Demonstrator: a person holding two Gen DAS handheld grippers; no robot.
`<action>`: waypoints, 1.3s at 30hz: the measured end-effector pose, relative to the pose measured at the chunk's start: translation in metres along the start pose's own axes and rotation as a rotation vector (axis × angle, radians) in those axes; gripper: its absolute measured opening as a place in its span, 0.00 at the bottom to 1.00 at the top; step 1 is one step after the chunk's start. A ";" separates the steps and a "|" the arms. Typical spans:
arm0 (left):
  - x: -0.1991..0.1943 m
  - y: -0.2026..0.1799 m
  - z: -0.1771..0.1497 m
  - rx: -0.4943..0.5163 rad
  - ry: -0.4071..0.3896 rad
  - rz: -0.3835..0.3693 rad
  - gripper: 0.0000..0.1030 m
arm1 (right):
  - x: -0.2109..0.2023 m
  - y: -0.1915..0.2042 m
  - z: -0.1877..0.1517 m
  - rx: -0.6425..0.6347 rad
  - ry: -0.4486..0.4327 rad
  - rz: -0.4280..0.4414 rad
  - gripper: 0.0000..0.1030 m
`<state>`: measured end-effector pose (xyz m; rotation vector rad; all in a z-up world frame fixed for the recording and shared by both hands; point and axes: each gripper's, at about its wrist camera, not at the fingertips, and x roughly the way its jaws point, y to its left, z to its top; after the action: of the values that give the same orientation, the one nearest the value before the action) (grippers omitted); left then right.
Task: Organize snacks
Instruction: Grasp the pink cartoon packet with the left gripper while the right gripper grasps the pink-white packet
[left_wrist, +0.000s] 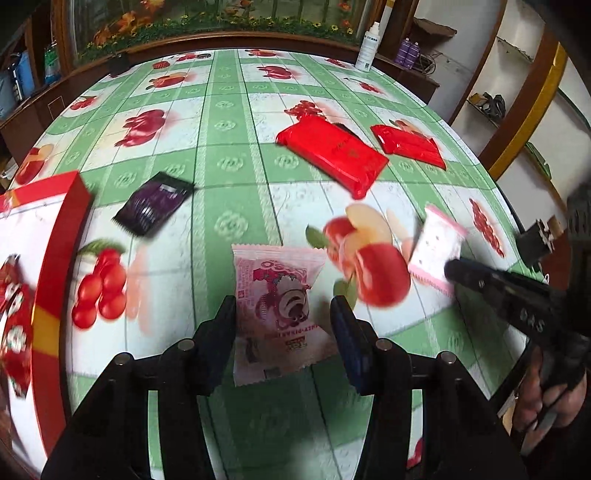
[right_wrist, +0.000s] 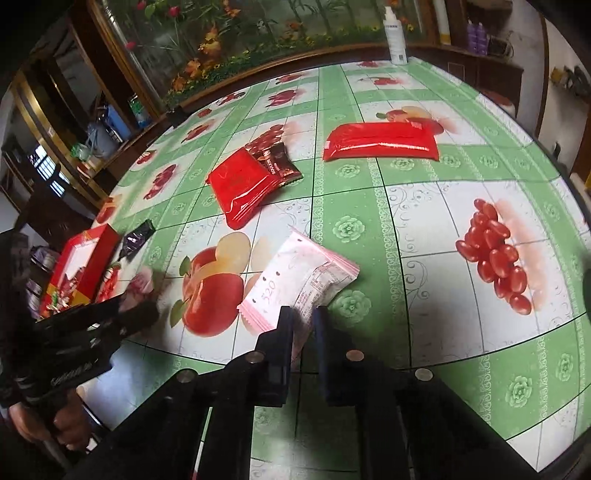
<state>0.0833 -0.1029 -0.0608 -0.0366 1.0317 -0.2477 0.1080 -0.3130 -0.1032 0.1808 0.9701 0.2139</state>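
Observation:
My left gripper (left_wrist: 282, 314) is open, its fingers on either side of a pink bear-print snack packet (left_wrist: 282, 306) lying on the table. My right gripper (right_wrist: 301, 317) is shut on the corner of a pink-and-white snack packet (right_wrist: 299, 280), also seen in the left wrist view (left_wrist: 437, 249). A red box (left_wrist: 55, 251) holding snacks sits at the left; it also shows in the right wrist view (right_wrist: 96, 254). A dark purple packet (left_wrist: 153, 203) lies near the box. Two red packets (left_wrist: 332, 155) (left_wrist: 410, 146) lie farther back.
The table has a green-and-white fruit-print cloth (left_wrist: 229, 184). A white bottle (left_wrist: 367, 46) stands at the far edge. A brown packet (right_wrist: 279, 158) lies partly under a red packet (right_wrist: 243, 184). Wooden cabinets and shelves surround the table.

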 end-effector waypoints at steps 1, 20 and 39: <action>-0.002 0.000 -0.003 0.000 0.001 -0.004 0.48 | 0.000 0.003 -0.001 -0.013 -0.004 -0.013 0.11; -0.026 0.026 -0.020 -0.052 -0.045 0.003 0.48 | 0.015 0.017 0.022 0.097 0.047 -0.016 0.67; -0.034 0.034 -0.021 -0.065 -0.062 -0.029 0.48 | 0.029 0.036 0.028 -0.030 0.014 -0.112 0.36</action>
<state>0.0554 -0.0602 -0.0482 -0.1173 0.9778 -0.2386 0.1433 -0.2728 -0.1018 0.0972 0.9878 0.1276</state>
